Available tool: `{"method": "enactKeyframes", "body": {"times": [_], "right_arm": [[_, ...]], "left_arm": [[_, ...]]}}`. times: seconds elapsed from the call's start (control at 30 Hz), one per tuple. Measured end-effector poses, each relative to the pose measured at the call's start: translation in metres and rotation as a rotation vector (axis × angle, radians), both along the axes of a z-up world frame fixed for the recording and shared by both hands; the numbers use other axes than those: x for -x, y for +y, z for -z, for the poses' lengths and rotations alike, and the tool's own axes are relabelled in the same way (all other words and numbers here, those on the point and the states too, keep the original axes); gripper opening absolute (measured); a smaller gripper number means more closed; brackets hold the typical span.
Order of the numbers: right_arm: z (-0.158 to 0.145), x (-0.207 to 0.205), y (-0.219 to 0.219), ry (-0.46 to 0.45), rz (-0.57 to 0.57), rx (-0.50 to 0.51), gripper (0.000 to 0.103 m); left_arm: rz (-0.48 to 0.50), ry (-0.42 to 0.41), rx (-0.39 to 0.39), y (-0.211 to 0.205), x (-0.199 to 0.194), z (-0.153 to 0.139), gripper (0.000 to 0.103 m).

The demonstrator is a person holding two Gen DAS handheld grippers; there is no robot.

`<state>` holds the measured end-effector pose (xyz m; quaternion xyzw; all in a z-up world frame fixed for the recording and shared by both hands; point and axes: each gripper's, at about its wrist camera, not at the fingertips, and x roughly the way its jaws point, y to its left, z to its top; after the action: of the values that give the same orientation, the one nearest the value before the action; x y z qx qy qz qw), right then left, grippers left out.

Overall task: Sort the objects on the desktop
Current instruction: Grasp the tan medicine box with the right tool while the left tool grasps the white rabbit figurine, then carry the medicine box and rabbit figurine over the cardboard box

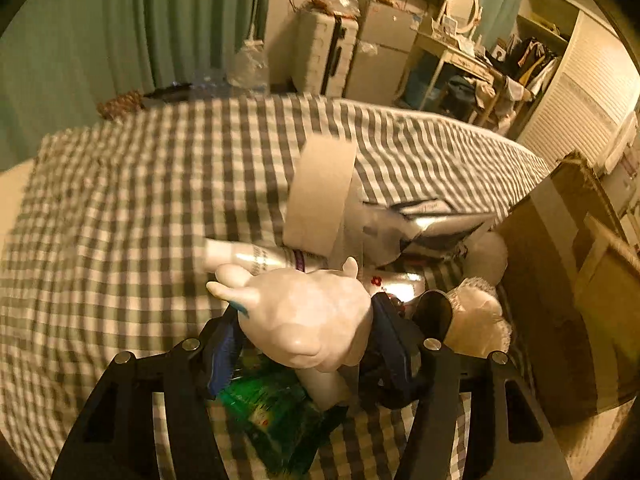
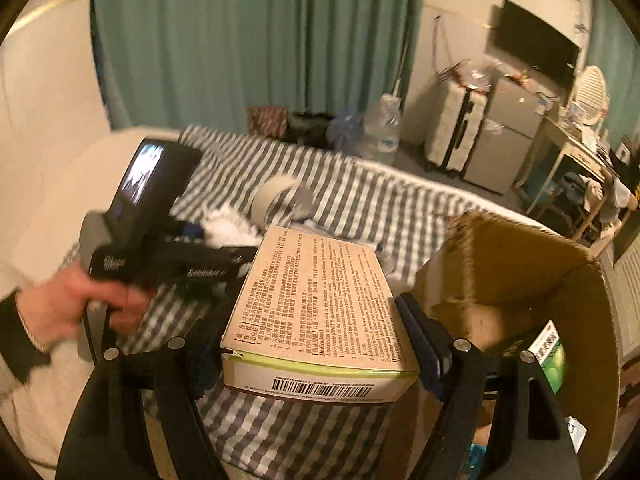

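My left gripper (image 1: pixel 306 314) is shut on a white toy animal (image 1: pixel 312 312) with a blue mark, its blue pads pressing on both flanks. Under it lie a green packet (image 1: pixel 276 412), a white tube (image 1: pixel 248 258), a tape roll (image 1: pixel 320 196), a silver pouch (image 1: pixel 420 224) and a white plush toy (image 1: pixel 476 312), all on the checked bedcover (image 1: pixel 120 220). My right gripper (image 2: pixel 308 320) is shut on a beige medicine box (image 2: pixel 316 300) with printed text and a barcode, held in the air above the cover, just left of an open cardboard box (image 2: pixel 520 272).
The cardboard box holds a green-and-white carton (image 2: pixel 548 352) and stands at the bed's right edge (image 1: pixel 560 280). A person's hand (image 2: pixel 80 304) grips the other tool's black handle (image 2: pixel 172 268). Green curtains, a suitcase (image 2: pixel 456 132) and a cluttered desk (image 2: pixel 580 152) line the far side.
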<state>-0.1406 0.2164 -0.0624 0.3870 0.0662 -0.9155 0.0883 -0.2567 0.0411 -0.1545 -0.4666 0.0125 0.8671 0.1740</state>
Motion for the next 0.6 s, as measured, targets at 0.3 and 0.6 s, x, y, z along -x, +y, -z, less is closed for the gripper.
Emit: {"method": "enactKeyframes", "body": {"times": [0.3, 0.6], "right_arm": [[-0.042, -0.023, 0.008, 0.126, 0.067, 0.034, 0.077], [-0.089, -0.066, 0.005, 0.285, 0.078, 0.085, 0.077]], "left_arm": [[-0.058, 0.21, 0.067, -0.012, -0.051, -0.07, 0.062], [-0.164, 0.404, 0.051, -0.039, -0.12, -0.153, 0.063]]}}
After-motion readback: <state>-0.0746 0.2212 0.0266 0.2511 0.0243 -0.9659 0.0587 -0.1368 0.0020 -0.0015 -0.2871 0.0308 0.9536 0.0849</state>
